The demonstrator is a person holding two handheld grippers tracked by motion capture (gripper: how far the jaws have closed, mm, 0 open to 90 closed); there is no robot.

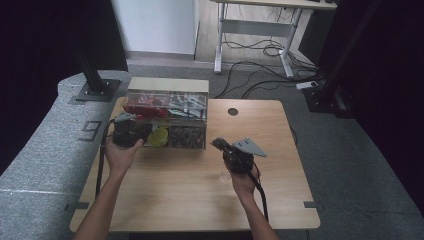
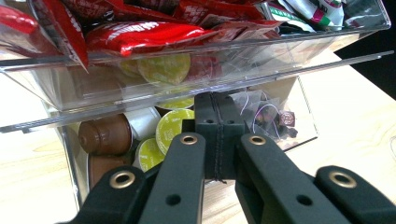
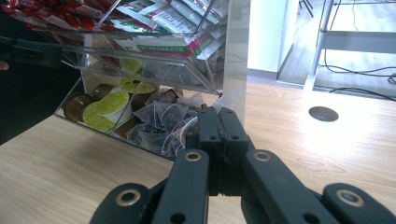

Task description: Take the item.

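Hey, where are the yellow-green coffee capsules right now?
The coffee capsules sit in the lower left compartment of the clear organizer in the high view, beside the tea bags, just ahead of the shut left gripper.

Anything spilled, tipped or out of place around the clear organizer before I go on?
Nothing stands out. The clear organizer stands upright on the table, with capsules and tea bags inside its lower bins and red packets in its top tray.

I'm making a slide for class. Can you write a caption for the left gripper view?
Shut left gripper at a clear organizer holding coffee capsules, tea bags and red sachets.
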